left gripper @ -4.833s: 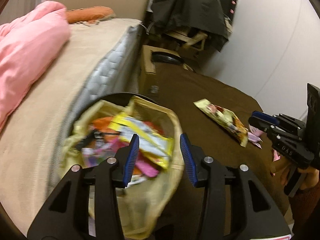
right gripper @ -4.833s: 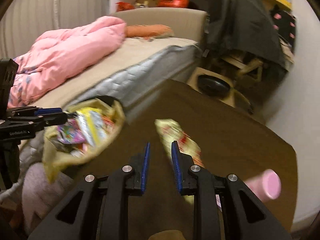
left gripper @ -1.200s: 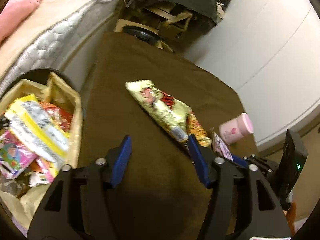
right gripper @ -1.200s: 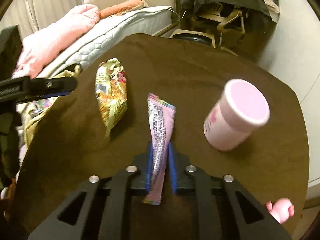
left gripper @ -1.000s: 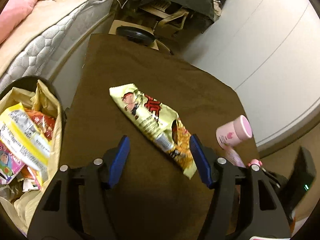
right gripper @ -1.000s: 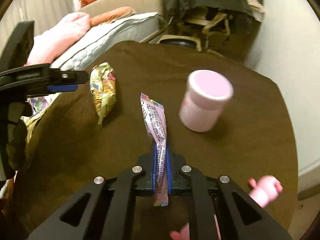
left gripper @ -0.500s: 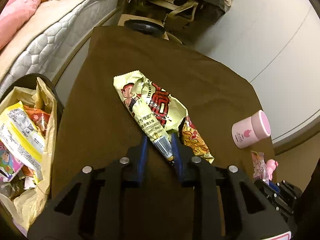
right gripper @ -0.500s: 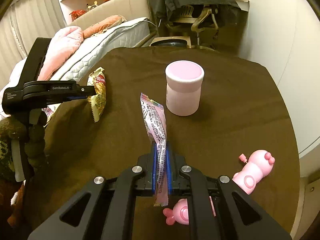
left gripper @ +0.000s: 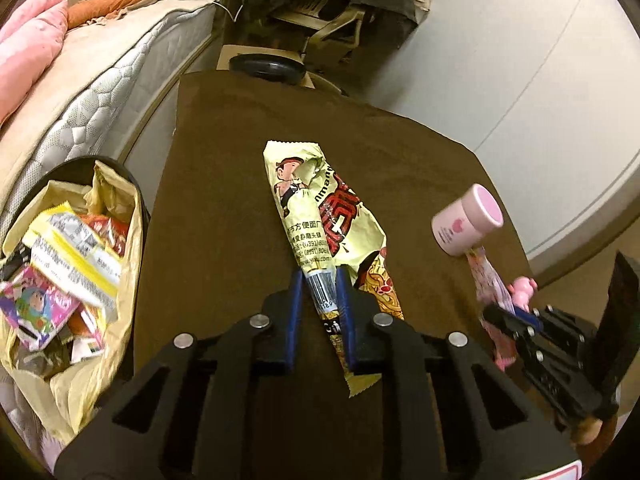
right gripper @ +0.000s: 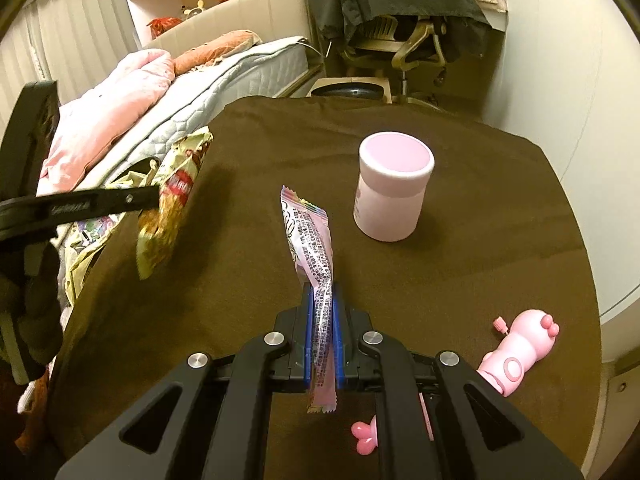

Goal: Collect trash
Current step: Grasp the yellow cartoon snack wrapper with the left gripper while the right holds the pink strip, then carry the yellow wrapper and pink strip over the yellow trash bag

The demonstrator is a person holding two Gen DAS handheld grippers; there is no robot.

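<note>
A yellow noodle wrapper (left gripper: 320,208) sits between the pads of my left gripper (left gripper: 319,276), whose jaws are closing and press on its barcode end. In the right wrist view the same yellow wrapper (right gripper: 176,196) hangs from the left gripper (right gripper: 148,200) above the left edge of the brown table (right gripper: 480,240). My right gripper (right gripper: 322,292) is shut on a pink candy wrapper (right gripper: 308,232) that sticks up and forward from its pads. A lined trash bin (left gripper: 138,208) holding several wrappers stands beside the table on the left.
A pink jar (right gripper: 394,188) stands upright on the table ahead of the right gripper. A pink toy (right gripper: 516,352) lies near the table's right front edge. A bed (left gripper: 100,80) runs along the left, and a chair (right gripper: 416,40) stands beyond the table.
The left jaws went from wide apart to closed on the yellow wrapper, which now hangs off the table. The right gripper kept its hold on the pink wrapper.
</note>
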